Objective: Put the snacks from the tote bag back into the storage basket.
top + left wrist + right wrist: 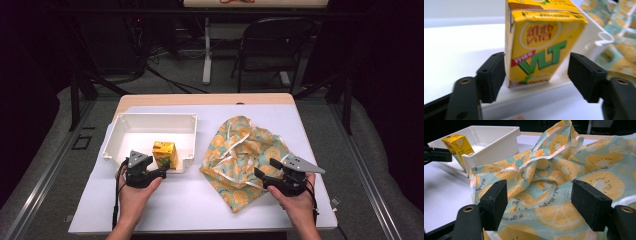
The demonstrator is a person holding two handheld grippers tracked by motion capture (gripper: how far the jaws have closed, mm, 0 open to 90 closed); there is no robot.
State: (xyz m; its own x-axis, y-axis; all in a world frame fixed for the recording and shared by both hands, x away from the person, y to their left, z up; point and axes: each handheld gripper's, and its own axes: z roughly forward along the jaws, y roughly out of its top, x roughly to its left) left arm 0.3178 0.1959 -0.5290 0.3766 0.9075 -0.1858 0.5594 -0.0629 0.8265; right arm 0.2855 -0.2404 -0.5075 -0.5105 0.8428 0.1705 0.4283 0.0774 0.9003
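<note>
A yellow drink carton (165, 154) stands tilted inside the white tray (150, 122), against its near wall. My left gripper (159, 167) reaches over that wall from the near side. In the left gripper view the carton (539, 42) sits between the jaws of the left gripper (537, 75); the left pad is at its side and a gap shows at the right pad. A fruit-print cloth bag (240, 150) lies crumpled to the right of the tray. My right gripper (266, 168) rests at its near edge, and the right gripper (539, 195) is open over the fabric (564, 170).
A white sheet (190, 200) covers the table, bare in front of the tray and bag. A folding chair (272, 45) and a white stand leg (206, 50) stand on the floor beyond the table's far edge. The left gripper's jaw (436, 155) shows beside the carton (457, 145).
</note>
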